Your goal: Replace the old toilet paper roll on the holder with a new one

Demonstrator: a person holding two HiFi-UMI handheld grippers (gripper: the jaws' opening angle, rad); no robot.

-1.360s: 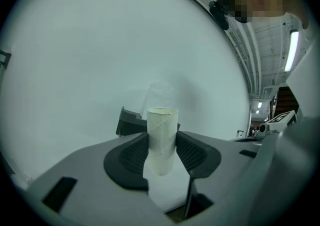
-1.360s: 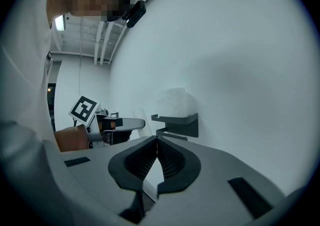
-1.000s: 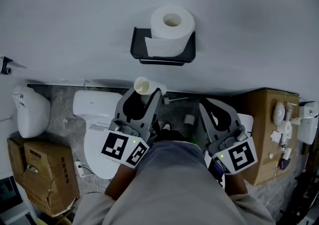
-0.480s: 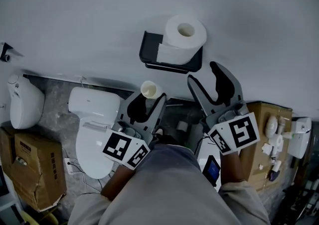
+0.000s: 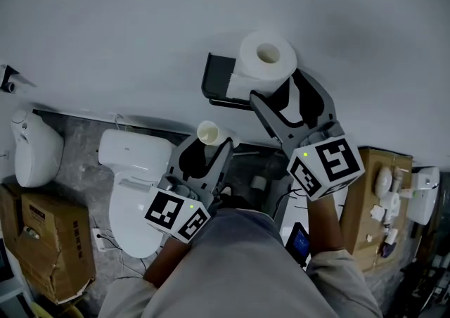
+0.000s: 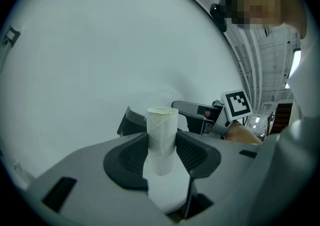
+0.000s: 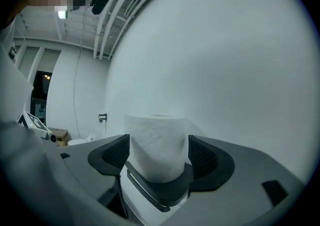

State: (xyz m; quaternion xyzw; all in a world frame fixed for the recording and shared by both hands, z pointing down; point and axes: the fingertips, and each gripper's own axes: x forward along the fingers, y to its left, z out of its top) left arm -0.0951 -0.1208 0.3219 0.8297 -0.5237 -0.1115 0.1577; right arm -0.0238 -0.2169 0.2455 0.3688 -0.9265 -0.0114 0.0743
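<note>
The new toilet paper roll (image 5: 267, 63) stands on end on the black holder (image 5: 219, 84), which is fixed to the pale wall (image 5: 140, 28) at the far side of the scene. The roll's hollow core faces up and a loose sheet hangs over the holder's front.

The right gripper (image 5: 280, 91) reaches out to it, and its jaws have just been opening. In the right gripper view the roll (image 7: 157, 145) stands between the two dark pads, which sit just beside its sides without pressing on it, so this gripper (image 7: 159, 157) is open around the roll. The holder's front rim (image 7: 156, 193) shows just below.

The left gripper (image 5: 205, 146) is nearer and to the left, lower than the holder. It is clamped on the empty cardboard tube (image 5: 208, 132). In the left gripper view both pads of the gripper (image 6: 161, 155) press on the lower part of the upright tube (image 6: 161, 135), and the tube's top rises above them.

Below the grippers, a white toilet (image 5: 133, 183) stands on the floor to the left. A battered cardboard box (image 5: 49, 239) lies further left, and another brown box (image 5: 369, 190) stands at the right
</note>
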